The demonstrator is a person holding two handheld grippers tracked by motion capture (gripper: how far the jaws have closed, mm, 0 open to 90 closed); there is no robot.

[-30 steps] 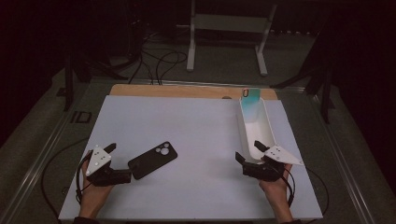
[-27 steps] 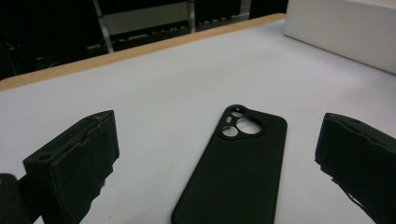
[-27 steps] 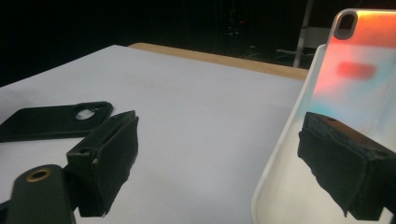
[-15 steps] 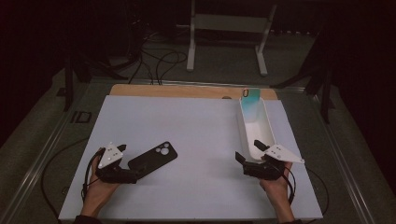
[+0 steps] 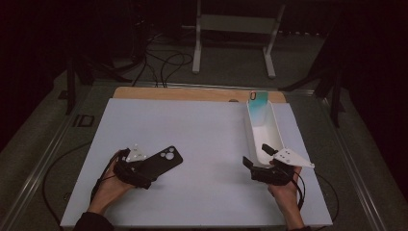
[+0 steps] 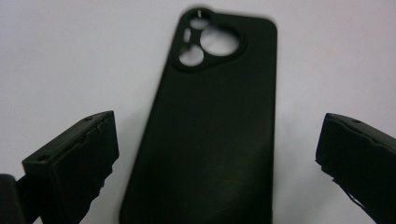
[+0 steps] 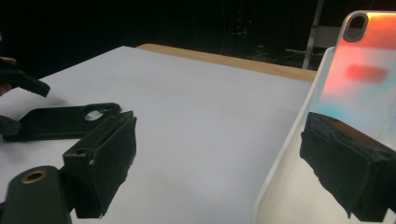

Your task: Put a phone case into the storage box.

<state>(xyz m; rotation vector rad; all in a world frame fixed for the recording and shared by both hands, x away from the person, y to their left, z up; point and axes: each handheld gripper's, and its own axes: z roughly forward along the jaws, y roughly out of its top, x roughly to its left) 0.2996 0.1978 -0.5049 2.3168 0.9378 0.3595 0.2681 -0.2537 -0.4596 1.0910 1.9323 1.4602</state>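
Writing shows nowhere. One black phone case (image 6: 212,121) lies between the wide-spread left gripper (image 6: 217,154), at the mat's (image 5: 207,139) seven o'clock; right gripper (image 7: 229,158) gapes wide beside one white tray (image 5: 269,139).

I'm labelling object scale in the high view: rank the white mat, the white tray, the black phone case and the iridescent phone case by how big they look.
1. white mat
2. white tray
3. black phone case, partly covered by the left gripper
4. iridescent phone case, farther from the camera and leaning in the tray, so its rank against the black one is unsure

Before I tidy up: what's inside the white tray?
An iridescent phone case leans at the white tray's far end. The right gripper hides the near end.
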